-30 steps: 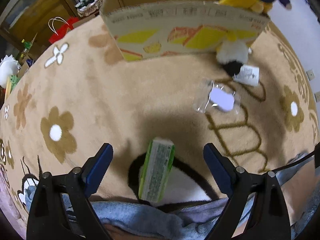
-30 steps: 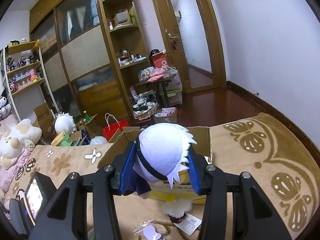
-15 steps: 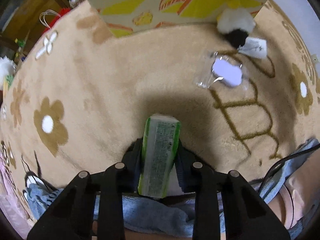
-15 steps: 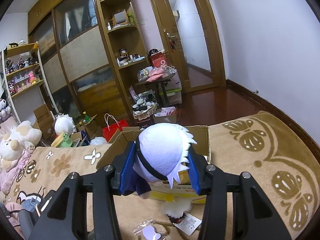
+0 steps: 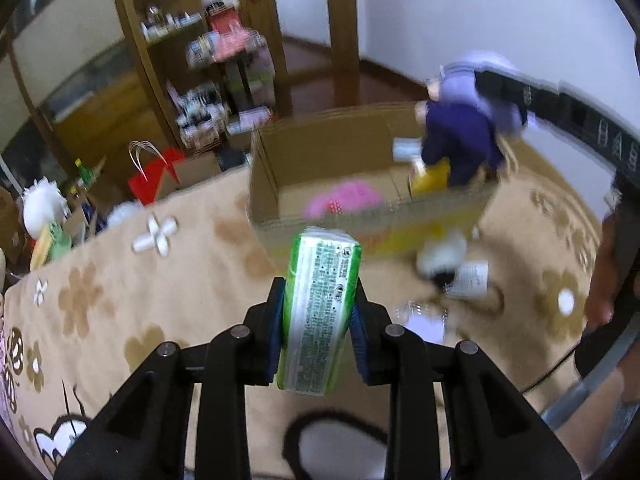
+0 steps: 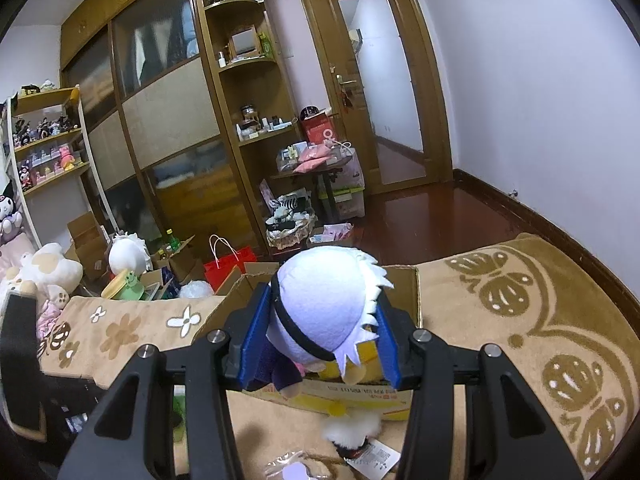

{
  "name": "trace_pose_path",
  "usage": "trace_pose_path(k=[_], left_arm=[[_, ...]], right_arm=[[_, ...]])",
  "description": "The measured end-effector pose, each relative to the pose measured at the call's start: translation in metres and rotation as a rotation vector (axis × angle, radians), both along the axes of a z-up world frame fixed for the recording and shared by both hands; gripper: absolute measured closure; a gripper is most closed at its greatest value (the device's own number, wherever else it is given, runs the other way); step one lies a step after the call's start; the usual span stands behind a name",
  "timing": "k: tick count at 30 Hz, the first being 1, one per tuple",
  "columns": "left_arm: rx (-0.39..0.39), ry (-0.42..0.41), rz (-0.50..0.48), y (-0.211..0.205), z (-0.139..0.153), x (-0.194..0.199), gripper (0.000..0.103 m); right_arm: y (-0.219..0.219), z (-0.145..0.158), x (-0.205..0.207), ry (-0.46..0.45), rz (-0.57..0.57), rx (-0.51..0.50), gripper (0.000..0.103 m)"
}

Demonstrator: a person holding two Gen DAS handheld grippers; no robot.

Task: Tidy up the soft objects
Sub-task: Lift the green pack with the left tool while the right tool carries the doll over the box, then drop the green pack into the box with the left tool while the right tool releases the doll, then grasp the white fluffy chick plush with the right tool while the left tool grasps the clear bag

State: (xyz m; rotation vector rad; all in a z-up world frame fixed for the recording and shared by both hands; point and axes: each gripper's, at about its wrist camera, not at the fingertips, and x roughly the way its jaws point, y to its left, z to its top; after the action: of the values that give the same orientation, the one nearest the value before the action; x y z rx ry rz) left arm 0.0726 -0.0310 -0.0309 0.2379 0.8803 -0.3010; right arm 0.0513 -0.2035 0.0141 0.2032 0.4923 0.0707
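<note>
Since a second ago we find our left gripper (image 5: 318, 316) closed on the green tissue pack (image 5: 320, 312) and lifted off the tan blanket (image 5: 120, 300). Item, right: our right gripper (image 6: 318, 334) pinches the white-haired plush doll (image 6: 328, 320) over the cardboard box (image 5: 320, 160). Item, blanket: a white-and-black plush (image 5: 440, 260) just before the box. Item, box interior: a pink thing (image 5: 344, 200). Beyond: wooden shelving (image 6: 248, 100).

Left gripper (image 5: 318, 316) clamped on a green pack (image 5: 318, 312); right gripper (image 6: 320, 338) squeezing a plush doll (image 6: 324, 312).
</note>
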Motion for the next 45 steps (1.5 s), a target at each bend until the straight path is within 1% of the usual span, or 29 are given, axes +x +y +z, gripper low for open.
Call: trace_pose_path(k=[4, 7, 13, 15, 19, 20, 24, 28, 30, 31, 32, 34, 36, 37, 38, 41, 43, 45], left_arm=[[-0.045, -0.068, 0.018, 0.007, 0.02, 0.011, 0.075], [-0.054, -0.127, 0.021, 0.003, 0.029, 0.023, 0.075], [-0.07, -0.144, 0.018, -0.004, 0.032, 0.055, 0.075], [-0.084, -0.134, 0.019, -0.007, 0.028, 0.065, 0.075], [-0.136, -0.094, 0.014, -0.012, 0.017, 0.081, 0.074], [-0.134, -0.079, 0.01, -0.015, 0.012, 0.084, 0.074], [-0.115, -0.025, 0.005, -0.02, -0.005, 0.094, 0.072], [-0.106, 0.015, 0.037, -0.016, -0.017, 0.1, 0.071], [-0.11, 0.017, 0.046, -0.013, -0.017, 0.101, 0.065], [-0.11, 0.013, 0.046, -0.012, -0.017, 0.1, 0.054], [-0.109, 0.002, 0.046, -0.011, -0.015, 0.098, 0.042], [-0.101, -0.037, 0.042, -0.009, -0.011, 0.091, 0.038], [-0.087, -0.043, 0.034, -0.009, -0.008, 0.086, 0.03], [-0.084, -0.038, 0.037, -0.007, -0.008, 0.085, 0.021], [-0.087, -0.032, 0.046, -0.006, -0.009, 0.083, 0.016], [-0.108, -0.011, 0.064, 0.0, -0.01, 0.075, 0.013], [-0.109, 0.021, 0.06, 0.002, -0.013, 0.068, 0.01], [-0.107, 0.036, 0.049, 0.003, -0.014, 0.06, 0.009]], right_arm=[[-0.002, 0.004, 0.009, 0.003, 0.001, 0.019, 0.052], [-0.002, 0.006, 0.016, 0.009, 0.002, 0.023, 0.052], [-0.002, 0.005, 0.032, 0.015, 0.014, -0.003, 0.051], [-0.003, 0.001, 0.037, 0.025, 0.016, -0.005, 0.05], [-0.005, -0.015, 0.046, 0.066, 0.035, 0.01, 0.049], [-0.006, -0.019, 0.049, 0.074, 0.033, 0.011, 0.047], [-0.008, -0.031, 0.056, 0.109, 0.04, 0.028, 0.047], [-0.014, -0.037, 0.056, 0.12, 0.034, 0.053, 0.047], [-0.016, -0.038, 0.055, 0.126, 0.03, 0.064, 0.047], [-0.017, -0.037, 0.054, 0.13, 0.025, 0.066, 0.045], [-0.018, -0.036, 0.052, 0.132, 0.02, 0.067, 0.039], [-0.018, -0.033, 0.048, 0.129, 0.013, 0.07, 0.031], [-0.018, -0.03, 0.043, 0.125, 0.006, 0.07, 0.024], [-0.018, -0.029, 0.04, 0.126, 0.001, 0.067, 0.018], [-0.018, -0.028, 0.038, 0.127, -0.005, 0.062, 0.012], [-0.018, -0.027, 0.03, 0.133, -0.009, 0.057, 0.006], [-0.019, -0.028, 0.025, 0.145, -0.013, 0.062, 0.001], [-0.02, -0.028, 0.019, 0.151, -0.023, 0.063, 0.0]])
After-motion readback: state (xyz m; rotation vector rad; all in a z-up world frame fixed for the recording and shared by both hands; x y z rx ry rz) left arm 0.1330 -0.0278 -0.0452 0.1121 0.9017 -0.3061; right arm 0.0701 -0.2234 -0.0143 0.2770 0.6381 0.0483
